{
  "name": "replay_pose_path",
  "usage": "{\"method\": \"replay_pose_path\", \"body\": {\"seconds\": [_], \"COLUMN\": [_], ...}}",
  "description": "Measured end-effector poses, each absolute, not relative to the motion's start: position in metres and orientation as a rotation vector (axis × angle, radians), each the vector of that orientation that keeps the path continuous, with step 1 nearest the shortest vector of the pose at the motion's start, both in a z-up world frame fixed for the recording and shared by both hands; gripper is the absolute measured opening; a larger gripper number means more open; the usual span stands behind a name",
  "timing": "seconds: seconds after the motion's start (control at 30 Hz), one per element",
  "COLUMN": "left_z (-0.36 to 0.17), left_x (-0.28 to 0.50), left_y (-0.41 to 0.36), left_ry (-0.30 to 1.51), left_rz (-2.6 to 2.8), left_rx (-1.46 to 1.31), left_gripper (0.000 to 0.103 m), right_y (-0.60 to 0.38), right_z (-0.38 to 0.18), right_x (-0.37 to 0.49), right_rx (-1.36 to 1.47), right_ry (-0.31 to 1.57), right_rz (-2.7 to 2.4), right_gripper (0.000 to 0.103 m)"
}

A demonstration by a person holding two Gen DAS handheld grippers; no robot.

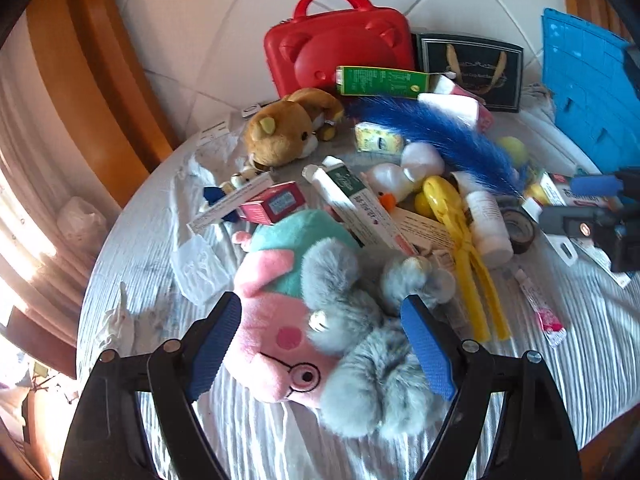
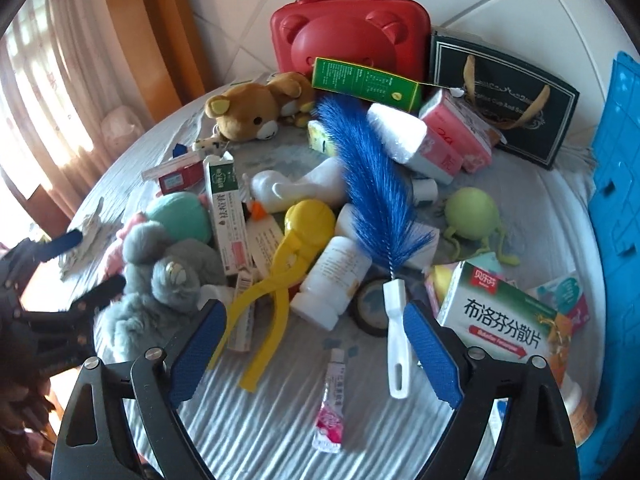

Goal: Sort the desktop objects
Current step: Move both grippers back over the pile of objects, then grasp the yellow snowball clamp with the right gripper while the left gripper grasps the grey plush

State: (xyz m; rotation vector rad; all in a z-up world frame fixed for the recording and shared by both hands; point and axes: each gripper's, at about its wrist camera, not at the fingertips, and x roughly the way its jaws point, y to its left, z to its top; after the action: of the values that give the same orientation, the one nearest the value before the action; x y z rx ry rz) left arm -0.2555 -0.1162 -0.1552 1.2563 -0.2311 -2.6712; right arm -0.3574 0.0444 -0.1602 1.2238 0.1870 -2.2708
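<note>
A heap of toys, boxes and bottles covers the round table's striped cloth [image 2: 260,432]. My left gripper [image 1: 320,312] stands open low over a pink pig plush [image 1: 276,336] and a grey furry plush [image 1: 360,364], and both lie between its blue pads. My right gripper [image 2: 314,312] is open above the cloth. The white handle [image 2: 398,344] of a blue feathery brush [image 2: 368,184] lies just inside its right finger. A small pink tube [image 2: 330,412] lies between its fingers, lower down. Neither gripper presses on anything.
A red bear-faced case [image 2: 348,36], a dark gift bag [image 2: 504,96] and a blue crate [image 2: 616,216] line the back and right. Yellow tongs [image 2: 280,276], a white bottle [image 2: 336,280], a medicine box [image 2: 500,316], a brown bear plush [image 2: 248,112] and a green ball toy [image 2: 472,212] lie around.
</note>
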Motion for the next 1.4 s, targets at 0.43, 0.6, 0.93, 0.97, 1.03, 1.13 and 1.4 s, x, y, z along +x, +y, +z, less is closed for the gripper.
{"method": "replay_pose_path", "body": {"seconds": [0.43, 0.6, 0.93, 0.97, 1.03, 1.13, 1.4], "left_z": [-0.23, -0.245, -0.244, -0.245, -0.243, -0.243, -0.251], "left_x": [-0.274, -0.287, -0.28, -0.279, -0.281, -0.282, -0.286], "left_y": [-0.09, -0.086, -0.091, -0.09, -0.089, -0.09, -0.082], "left_ry": [-0.365, -0.274, -0.283, -0.306, -0.309, -0.28, -0.371], "left_rz": [-2.772, -2.794, -2.805, -2.801, -2.801, -2.815, -2.798], "left_rx": [1.468, 1.565, 1.568, 1.569, 1.57, 1.568, 1.556], "left_gripper": [0.082, 0.069, 0.067, 0.067, 0.067, 0.067, 0.067], "right_y": [0.03, 0.005, -0.032, -0.035, -0.037, -0.034, -0.058], "right_z": [-0.182, -0.197, -0.215, -0.222, -0.227, -0.235, -0.236], "right_x": [-0.363, -0.383, -0.42, -0.425, -0.426, -0.429, -0.435], "right_rx": [1.331, 1.387, 1.482, 1.534, 1.577, 1.62, 1.61], "right_ry": [0.158, 0.128, 0.096, 0.068, 0.042, 0.04, 0.231], "right_rz": [-2.262, -2.167, -2.081, -2.031, -2.017, -2.026, -2.062], "right_gripper": [0.091, 0.084, 0.055, 0.045, 0.044, 0.042, 0.037]}}
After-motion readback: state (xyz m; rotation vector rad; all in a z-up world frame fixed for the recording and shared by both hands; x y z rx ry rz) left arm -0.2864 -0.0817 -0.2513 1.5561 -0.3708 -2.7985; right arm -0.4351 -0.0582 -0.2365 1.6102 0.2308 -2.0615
